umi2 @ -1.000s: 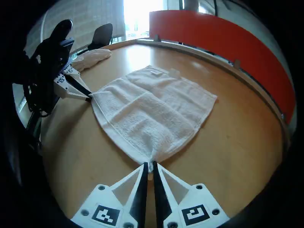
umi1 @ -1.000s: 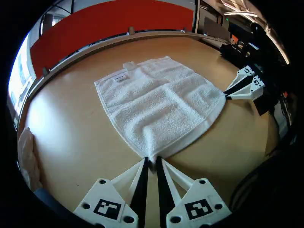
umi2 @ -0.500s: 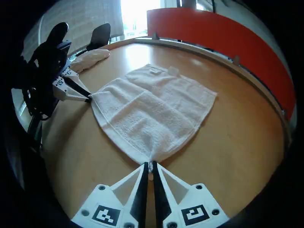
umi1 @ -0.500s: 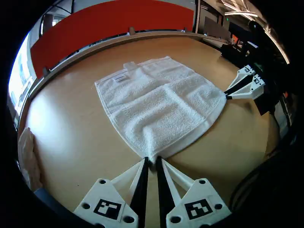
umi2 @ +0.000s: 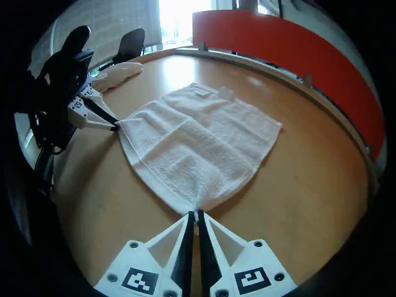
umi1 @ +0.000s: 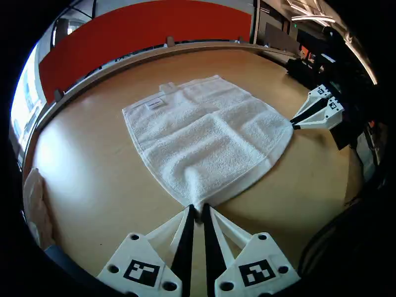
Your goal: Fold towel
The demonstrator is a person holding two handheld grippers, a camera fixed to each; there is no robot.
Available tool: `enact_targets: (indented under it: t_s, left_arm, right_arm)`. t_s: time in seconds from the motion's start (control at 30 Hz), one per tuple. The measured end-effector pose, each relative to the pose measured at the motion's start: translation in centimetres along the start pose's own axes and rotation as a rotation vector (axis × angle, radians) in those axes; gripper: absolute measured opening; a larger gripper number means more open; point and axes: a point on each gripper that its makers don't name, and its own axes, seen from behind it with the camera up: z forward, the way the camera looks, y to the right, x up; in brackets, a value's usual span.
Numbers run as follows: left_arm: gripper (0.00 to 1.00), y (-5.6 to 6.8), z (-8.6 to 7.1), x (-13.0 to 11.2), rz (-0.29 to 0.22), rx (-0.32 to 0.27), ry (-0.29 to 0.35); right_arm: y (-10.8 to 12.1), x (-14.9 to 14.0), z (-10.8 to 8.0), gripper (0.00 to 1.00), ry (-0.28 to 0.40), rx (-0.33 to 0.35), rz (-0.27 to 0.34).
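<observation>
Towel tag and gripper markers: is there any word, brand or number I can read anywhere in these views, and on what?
Sewn tag on the towel: faint dark print, too small and blurred to read.
Square markers on the left gripper and right gripper: black-and-white patterns, no letters or numbers.
No other text is legible.
</observation>
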Motion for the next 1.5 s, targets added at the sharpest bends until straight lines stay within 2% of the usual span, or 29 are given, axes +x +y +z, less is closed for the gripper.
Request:
enact_targets:
  t_s: [0.27,0.6,1.0,1.5]
  left_arm:
    - [0.12,-0.1,-0.2,0.2,-0.006,0.001,0.003]
    - [0.12,-0.2,-1.7,1.6,-0.024,0.008,0.024]
    - [0.12,0.4,-4.7,3.5,-0.045,0.014,0.030]
    - [0.12,1.9,-8.8,5.5,-0.091,-0.012,0.025]
  right_arm:
    - [-0.2,0.3,-0.4,0.06,0.001,0.002,-0.031]
    - [-0.3,1.7,-1.9,0.05,0.034,-0.005,-0.015]
    - [-0.7,4.7,-5.2,0.05,0.094,-0.010,-0.014]
    - [-0.7,7.4,-9.3,0.05,0.147,-0.011,-0.012]
